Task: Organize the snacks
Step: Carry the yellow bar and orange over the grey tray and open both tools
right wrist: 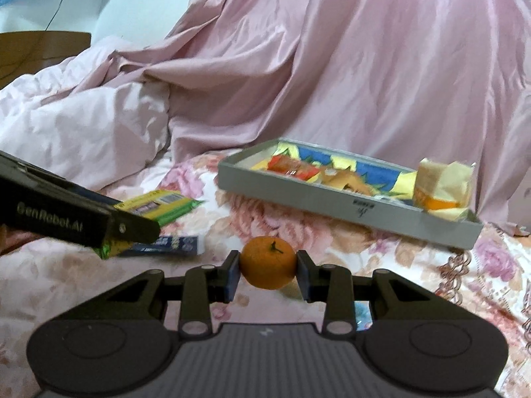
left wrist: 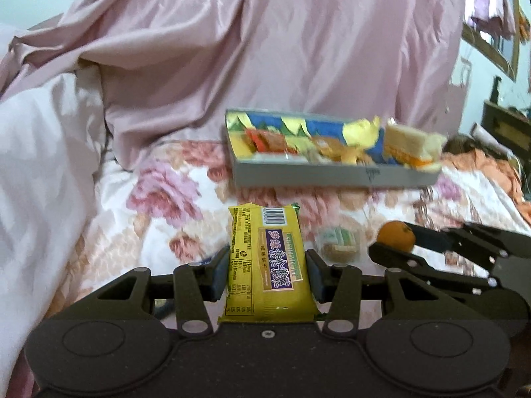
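Right, left wrist: my left gripper (left wrist: pixel 267 273) is clenched on the yellow cracker pack (left wrist: pixel 265 262) mid-body; light, crinkly, brittle inside, so I'd squeeze gently. Grey tray (left wrist: pixel 332 174) lies far on the bed (left wrist: pixel 166 205).

Right wrist: right gripper (right wrist: pixel 268 270) pinches the mandarin (right wrist: pixel 268 262) at its widest; soft, round, likely to roll. Blue packet (right wrist: pixel 172 244) near left.

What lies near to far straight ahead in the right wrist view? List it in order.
right gripper with its jaws shut on the mandarin → floral bedspread → grey tray of snacks → pink quilt.
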`<action>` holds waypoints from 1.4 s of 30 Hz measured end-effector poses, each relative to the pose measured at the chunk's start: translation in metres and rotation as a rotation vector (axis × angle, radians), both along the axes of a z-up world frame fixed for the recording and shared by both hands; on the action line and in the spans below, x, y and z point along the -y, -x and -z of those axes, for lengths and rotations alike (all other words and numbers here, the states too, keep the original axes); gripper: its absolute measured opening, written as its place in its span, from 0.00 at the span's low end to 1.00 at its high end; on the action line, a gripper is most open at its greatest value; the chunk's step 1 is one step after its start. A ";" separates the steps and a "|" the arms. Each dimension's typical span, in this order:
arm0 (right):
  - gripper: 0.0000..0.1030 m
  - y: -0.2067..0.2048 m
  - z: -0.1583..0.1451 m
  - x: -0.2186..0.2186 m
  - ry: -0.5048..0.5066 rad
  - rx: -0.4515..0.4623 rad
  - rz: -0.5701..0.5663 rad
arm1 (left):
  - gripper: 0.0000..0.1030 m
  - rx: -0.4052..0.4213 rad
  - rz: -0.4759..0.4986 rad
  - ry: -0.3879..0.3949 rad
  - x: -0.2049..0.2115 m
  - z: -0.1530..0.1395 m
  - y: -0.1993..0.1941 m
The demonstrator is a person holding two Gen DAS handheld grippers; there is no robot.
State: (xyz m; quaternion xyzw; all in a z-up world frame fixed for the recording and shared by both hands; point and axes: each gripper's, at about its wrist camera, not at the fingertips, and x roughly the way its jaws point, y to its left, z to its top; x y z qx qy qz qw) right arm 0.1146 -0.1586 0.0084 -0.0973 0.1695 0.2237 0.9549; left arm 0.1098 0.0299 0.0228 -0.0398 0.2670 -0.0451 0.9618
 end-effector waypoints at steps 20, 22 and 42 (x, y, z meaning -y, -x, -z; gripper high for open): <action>0.39 -0.095 -0.024 0.033 -0.160 0.197 0.148 | 0.48 0.174 -0.005 0.042 0.039 -0.037 -0.133; 0.39 -0.105 -0.020 0.035 -0.171 0.195 0.160 | 0.48 0.185 -0.008 0.050 0.041 -0.037 -0.147; 0.49 -0.137 0.004 0.045 -0.292 0.069 0.209 | 0.49 0.064 -0.037 0.080 0.047 -0.003 -0.204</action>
